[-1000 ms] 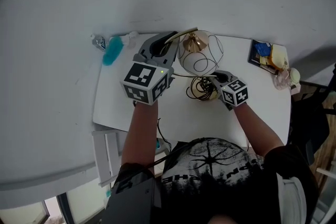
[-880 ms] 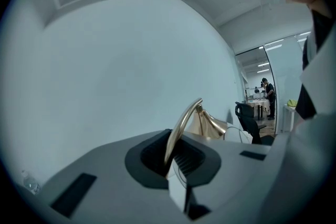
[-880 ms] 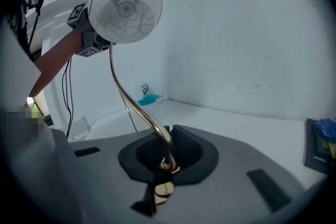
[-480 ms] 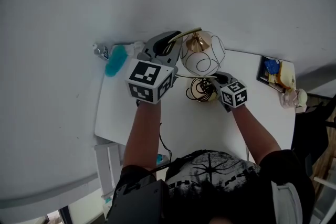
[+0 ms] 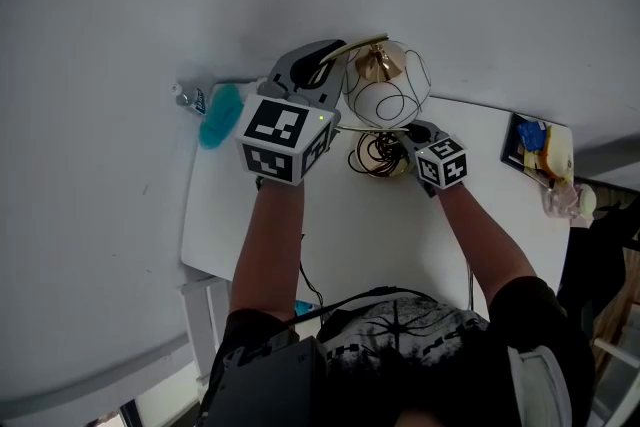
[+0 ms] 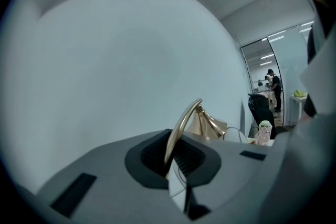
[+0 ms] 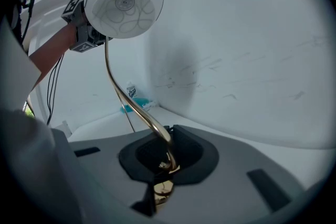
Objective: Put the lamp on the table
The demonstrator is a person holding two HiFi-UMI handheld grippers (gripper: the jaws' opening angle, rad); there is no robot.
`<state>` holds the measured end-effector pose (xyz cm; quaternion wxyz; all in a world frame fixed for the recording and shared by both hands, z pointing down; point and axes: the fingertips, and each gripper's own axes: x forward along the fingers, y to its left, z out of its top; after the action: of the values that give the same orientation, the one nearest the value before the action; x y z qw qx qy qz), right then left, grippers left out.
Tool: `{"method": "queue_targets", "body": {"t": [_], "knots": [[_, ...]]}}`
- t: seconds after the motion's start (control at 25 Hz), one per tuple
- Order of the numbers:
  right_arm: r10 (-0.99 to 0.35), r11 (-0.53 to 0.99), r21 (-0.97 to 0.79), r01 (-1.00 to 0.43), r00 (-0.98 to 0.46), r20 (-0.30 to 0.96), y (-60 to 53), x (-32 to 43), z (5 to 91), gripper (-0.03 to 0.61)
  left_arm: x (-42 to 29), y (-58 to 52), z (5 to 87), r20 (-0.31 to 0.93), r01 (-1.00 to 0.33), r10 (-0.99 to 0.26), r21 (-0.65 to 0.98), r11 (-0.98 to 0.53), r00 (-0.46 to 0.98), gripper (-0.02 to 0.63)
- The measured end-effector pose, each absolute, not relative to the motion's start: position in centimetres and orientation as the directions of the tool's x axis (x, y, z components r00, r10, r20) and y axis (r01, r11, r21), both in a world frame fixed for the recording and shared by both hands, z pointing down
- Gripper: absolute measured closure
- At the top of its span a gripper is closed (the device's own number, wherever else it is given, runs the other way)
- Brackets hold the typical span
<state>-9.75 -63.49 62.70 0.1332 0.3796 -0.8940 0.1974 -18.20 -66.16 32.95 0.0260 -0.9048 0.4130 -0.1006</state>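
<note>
Head view: left gripper (image 5: 330,65) is clenched on the lamp's (image 5: 386,87) brass stem, with the shade just beyond its jaws. Right gripper (image 5: 410,129) grasps the stem's lower end, beside the coiled cord (image 5: 377,155), over the table (image 5: 350,225).

The lamp (image 7: 123,5) has a white globe shade traced with thin dark loops, and its stem (image 7: 122,93) is shiny brass. The desk (image 5: 340,225) is plain white. The left claw (image 6: 173,157) and right claw (image 7: 164,165) are grey with black insets. Each carries a cube (image 5: 284,138) patterned in black-and-white squares. A turquoise object (image 5: 220,115) lies at the desk's far left corner. The person's shirt (image 5: 400,335) is black with a pale print.
</note>
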Motion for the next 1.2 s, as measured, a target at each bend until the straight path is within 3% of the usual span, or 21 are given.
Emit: {"method": "queue_targets", "body": {"t": [1.2], "knots": [[-0.662,0.618,-0.316,-0.720,-0.693,0.286,-71.7,-11.8,64.1,0.557,-16.9,-72.2,33.7,0.207,-0.711,-0.737,-0.198,-0.675,0.643,0.597]]}}
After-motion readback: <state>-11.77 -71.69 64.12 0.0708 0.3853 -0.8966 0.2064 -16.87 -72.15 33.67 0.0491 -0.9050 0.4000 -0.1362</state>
